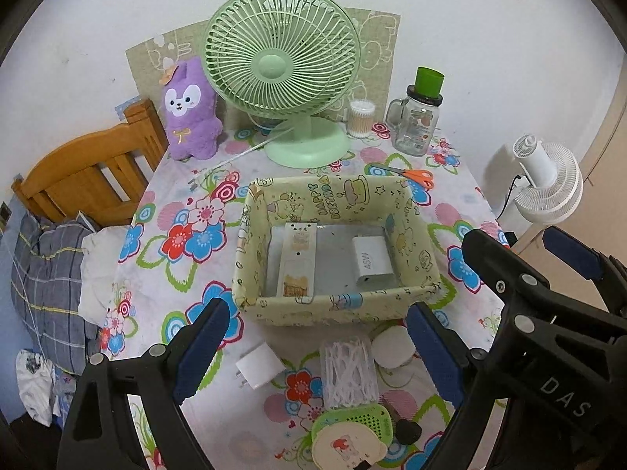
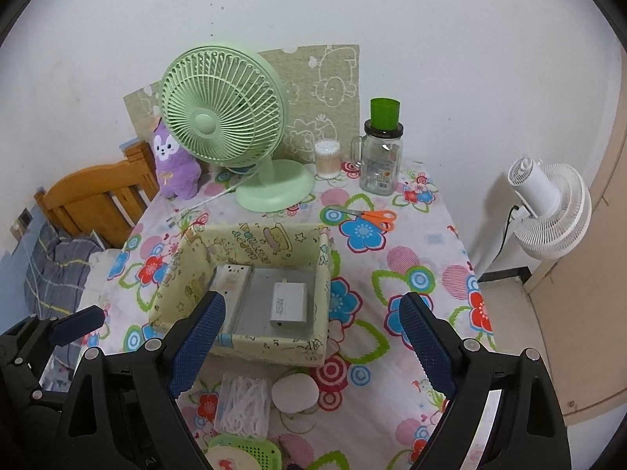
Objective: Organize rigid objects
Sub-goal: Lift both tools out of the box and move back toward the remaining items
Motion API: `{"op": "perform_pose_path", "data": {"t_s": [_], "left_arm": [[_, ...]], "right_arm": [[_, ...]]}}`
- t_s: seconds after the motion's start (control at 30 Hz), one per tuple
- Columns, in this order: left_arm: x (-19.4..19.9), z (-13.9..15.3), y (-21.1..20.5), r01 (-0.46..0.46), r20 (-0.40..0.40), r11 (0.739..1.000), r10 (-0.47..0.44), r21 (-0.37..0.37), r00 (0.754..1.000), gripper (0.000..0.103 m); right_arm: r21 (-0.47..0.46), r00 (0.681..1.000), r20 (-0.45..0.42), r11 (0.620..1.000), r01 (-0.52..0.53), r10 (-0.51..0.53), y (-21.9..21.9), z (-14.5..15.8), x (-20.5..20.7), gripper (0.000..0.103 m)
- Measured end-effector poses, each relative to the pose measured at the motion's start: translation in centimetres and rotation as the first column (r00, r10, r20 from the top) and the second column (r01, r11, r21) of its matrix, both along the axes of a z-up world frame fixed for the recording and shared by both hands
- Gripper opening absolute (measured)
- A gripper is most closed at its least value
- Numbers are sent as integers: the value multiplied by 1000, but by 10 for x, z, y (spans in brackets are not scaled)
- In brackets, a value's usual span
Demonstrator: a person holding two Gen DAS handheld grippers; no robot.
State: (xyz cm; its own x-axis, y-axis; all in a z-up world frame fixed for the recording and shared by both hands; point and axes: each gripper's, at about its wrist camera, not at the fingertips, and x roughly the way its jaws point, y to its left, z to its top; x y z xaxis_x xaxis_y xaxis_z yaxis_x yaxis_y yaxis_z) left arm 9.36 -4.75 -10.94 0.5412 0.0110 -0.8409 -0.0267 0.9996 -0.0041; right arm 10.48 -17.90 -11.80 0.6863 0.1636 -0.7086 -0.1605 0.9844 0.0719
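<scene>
A pale yellow cartoon-print storage box [image 1: 341,307] [image 2: 274,350] stands mid-table. Inside lie a white remote [image 1: 296,258] [image 2: 231,280] and a white power adapter [image 1: 371,260] [image 2: 289,304]. In front of the box lie a small white plug charger [image 1: 258,366], a clear case of white picks [image 1: 348,372] [image 2: 245,405], a white round pad [image 1: 393,349] [image 2: 294,393] and a green hairbrush [image 1: 352,432] [image 2: 245,454]. My left gripper [image 1: 317,356] is open and empty above these items. My right gripper [image 2: 311,348] is open and empty above the box's near edge.
A green desk fan [image 1: 290,78] [image 2: 231,125], purple plush [image 1: 190,111], cotton swab jar [image 1: 361,117], glass mug jar with green cup [image 1: 417,121] [image 2: 382,152] and orange scissors [image 1: 415,176] [image 2: 372,217] stand behind. A wooden bed frame [image 1: 86,174] is left, a white floor fan [image 2: 548,203] right.
</scene>
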Motion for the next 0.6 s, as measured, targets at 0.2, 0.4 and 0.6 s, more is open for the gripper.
{"op": "perform_pose_path", "data": {"t_s": [0.2, 0.4, 0.6], "left_arm": [[-10, 2, -6, -11, 9, 1000, 11, 2, 1000, 94], [-21, 2, -11, -21, 17, 1000, 22, -3, 1000, 94], [-33, -5, -10, -34, 17, 999, 35, -21, 999, 94]], "right_arm": [[6, 1000, 5, 1000, -16, 16, -7, 2, -7, 92], [4, 999, 5, 999, -36, 36, -10, 2, -16, 92], [-7, 999, -2, 999, -46, 46, -13, -5, -24, 92]]}}
